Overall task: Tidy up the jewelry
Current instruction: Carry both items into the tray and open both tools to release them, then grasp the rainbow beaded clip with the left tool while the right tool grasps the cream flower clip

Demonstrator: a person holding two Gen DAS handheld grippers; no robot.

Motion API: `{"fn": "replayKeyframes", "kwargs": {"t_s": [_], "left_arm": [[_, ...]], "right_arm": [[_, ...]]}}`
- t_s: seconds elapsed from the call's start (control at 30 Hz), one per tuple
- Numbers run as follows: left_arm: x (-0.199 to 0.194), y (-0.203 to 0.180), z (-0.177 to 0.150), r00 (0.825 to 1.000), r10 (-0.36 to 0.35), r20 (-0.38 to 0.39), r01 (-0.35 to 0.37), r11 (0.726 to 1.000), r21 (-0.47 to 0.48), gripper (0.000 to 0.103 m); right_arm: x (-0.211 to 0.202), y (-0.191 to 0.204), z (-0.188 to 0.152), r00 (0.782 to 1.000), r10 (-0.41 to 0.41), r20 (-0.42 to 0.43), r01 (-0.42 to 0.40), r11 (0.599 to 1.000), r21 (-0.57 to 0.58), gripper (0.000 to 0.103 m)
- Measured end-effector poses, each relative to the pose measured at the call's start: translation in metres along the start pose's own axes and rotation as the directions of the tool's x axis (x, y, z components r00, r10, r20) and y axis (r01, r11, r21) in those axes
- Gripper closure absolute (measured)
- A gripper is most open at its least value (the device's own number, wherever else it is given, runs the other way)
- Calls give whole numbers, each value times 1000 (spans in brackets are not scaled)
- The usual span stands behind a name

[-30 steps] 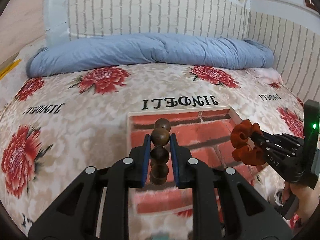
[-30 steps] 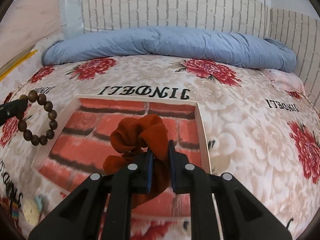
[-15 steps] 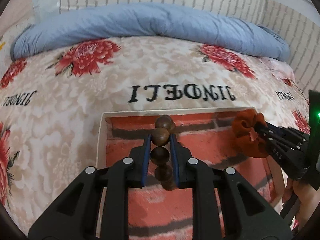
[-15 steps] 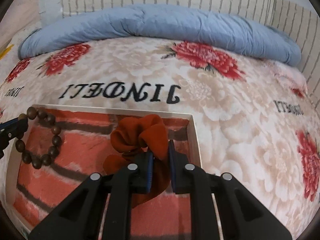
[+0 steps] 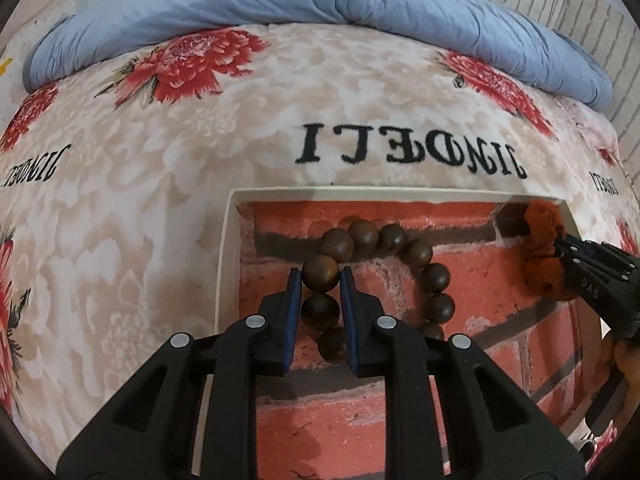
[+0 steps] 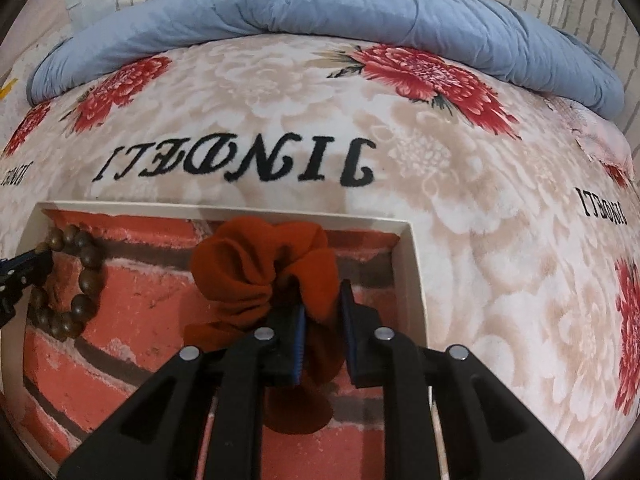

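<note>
Left claw (image 5: 320, 282) clamped on one bead of the wooden bead bracelet (image 5: 384, 276), rest of the loop draped at 1 to 3 o'clock from the pads, resting low over the brick-printed floor of the shallow white-rimmed box (image 5: 228, 264). Right claw (image 6: 323, 304) around a fold of the rust-orange scrunchie (image 6: 260, 268), jaws just been easing apart, fabric between them and touching the left pad, a sliver of gap at the right pad; bulk of the scrunchie bunched at 11 o'clock from the fingertips, inside the box near its far right corner. Box lying on the floral bedspread (image 6: 460, 160), blue duvet (image 6: 320, 12) rolled at 12 o'clock. Likely the placing step, both pieces lowered into the box. Next: finish opening the right, release the bracelet, then lift both clear without snagging bead cord or cloth
</note>
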State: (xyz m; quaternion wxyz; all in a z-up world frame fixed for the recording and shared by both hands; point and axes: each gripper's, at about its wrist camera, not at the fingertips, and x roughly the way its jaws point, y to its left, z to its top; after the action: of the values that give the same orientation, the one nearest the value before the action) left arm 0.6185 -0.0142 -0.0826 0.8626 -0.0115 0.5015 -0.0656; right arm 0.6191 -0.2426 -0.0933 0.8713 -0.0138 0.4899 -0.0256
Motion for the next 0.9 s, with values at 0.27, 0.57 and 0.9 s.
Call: {"fn": "replayKeyframes", "kwargs": {"t_s": [0.27, 0.57, 0.9], "left_arm": [[-25, -11, -1, 999, -2, 34, 1, 999, 42, 55], [-140, -26, -24, 974, -47, 221, 27, 995, 91, 5], [-261, 12, -109, 946, 3, 325, -33, 996, 85, 5]], "right_arm": [[-22, -8, -2, 999, 27, -18, -28, 999, -39, 42], [-125, -24, -37, 993, 53, 102, -46, 997, -63, 26], [-228, -20, -122, 963, 64, 261, -48, 997, -67, 16]]}}
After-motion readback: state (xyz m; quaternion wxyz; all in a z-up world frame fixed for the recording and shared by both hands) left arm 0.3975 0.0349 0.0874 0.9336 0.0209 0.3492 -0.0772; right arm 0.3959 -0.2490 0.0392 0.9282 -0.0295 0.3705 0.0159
